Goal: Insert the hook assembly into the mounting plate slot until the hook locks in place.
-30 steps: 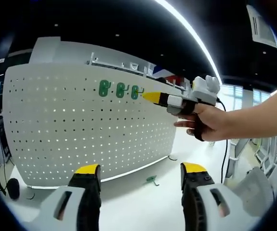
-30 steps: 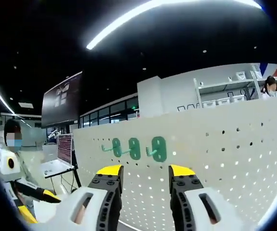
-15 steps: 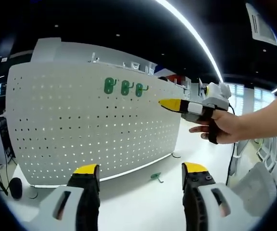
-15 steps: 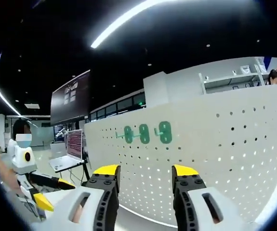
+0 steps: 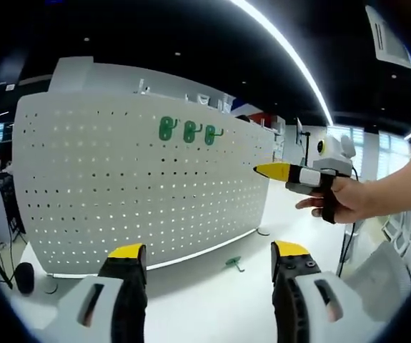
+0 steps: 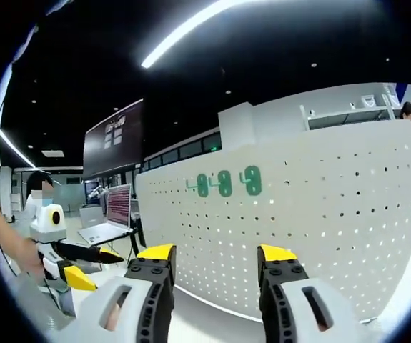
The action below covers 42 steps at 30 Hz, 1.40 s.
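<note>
A white perforated mounting plate (image 5: 141, 193) stands upright on the white table. Three green hooks (image 5: 189, 131) hang side by side near its top edge. One more green hook (image 5: 229, 264) lies on the table in front of the plate's right end. My left gripper (image 5: 209, 251) is low in front of the plate, open and empty. A hand holds my right gripper (image 5: 266, 170) in the air, off the plate's right side. In the right gripper view the three hooks (image 6: 225, 183) sit well beyond my right gripper (image 6: 216, 252), which is open and empty. My left gripper (image 6: 98, 268) shows at the lower left there.
A small dark round object (image 5: 21, 279) sits by the plate's left foot. A laptop (image 6: 109, 227) stands on a desk to the left, with a person (image 6: 37, 193) close to it. White shelving (image 5: 184, 96) rises behind the plate.
My right gripper has pulled back from the three hooks and away from the plate, empty. All three hooks stay on the plate. The left gripper has barely moved.
</note>
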### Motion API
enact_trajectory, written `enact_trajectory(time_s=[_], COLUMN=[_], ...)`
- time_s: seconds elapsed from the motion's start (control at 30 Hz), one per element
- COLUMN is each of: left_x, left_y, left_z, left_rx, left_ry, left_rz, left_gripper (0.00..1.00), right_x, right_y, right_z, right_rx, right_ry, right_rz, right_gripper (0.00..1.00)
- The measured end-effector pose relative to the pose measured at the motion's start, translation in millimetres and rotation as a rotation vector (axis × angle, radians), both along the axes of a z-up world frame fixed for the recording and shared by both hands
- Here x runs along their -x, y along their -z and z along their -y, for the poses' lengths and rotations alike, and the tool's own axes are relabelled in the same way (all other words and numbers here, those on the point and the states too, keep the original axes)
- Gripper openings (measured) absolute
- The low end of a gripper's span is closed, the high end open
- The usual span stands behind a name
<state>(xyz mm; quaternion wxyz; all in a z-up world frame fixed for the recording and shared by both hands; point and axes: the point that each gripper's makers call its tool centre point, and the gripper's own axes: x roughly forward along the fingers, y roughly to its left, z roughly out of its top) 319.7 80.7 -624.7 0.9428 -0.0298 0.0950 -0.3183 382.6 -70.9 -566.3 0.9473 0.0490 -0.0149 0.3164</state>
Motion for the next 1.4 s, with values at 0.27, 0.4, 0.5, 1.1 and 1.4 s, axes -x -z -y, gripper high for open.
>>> enact_trajectory(time_s=[0.27, 0.4, 0.5, 1.1, 1.4], left_x=[-0.7, -0.4, -0.1, 3.5, 6.9], left_y=[-1.7, -0.8, -0.4, 11.1, 18.4], left_z=[0, 1, 1, -3, -5], left_rx=[0.025, 0.020, 0.020, 0.009, 0.000], left_ry=[-0.001, 0.002, 0.001, 0.006, 0.010], left_rz=[0.001, 0.002, 0.002, -0.021, -0.036], left_gripper=[0.74, 0.74, 0.74, 0.75, 0.75], right_x=[12, 19, 24, 42, 52], right_y=[6.2, 11.0, 17.0, 51.8, 63.9], right_z=[7, 9, 11, 25, 31], right_rx=[0.015, 0.021, 0.032, 0.068, 0.079], right_ry=[-0.006, -0.007, -0.008, 0.019, 0.020], right_rz=[-0.008, -0.013, -0.020, -0.103, -0.137], right_gripper=[0.45, 0.45, 0.46, 0.47, 0.47])
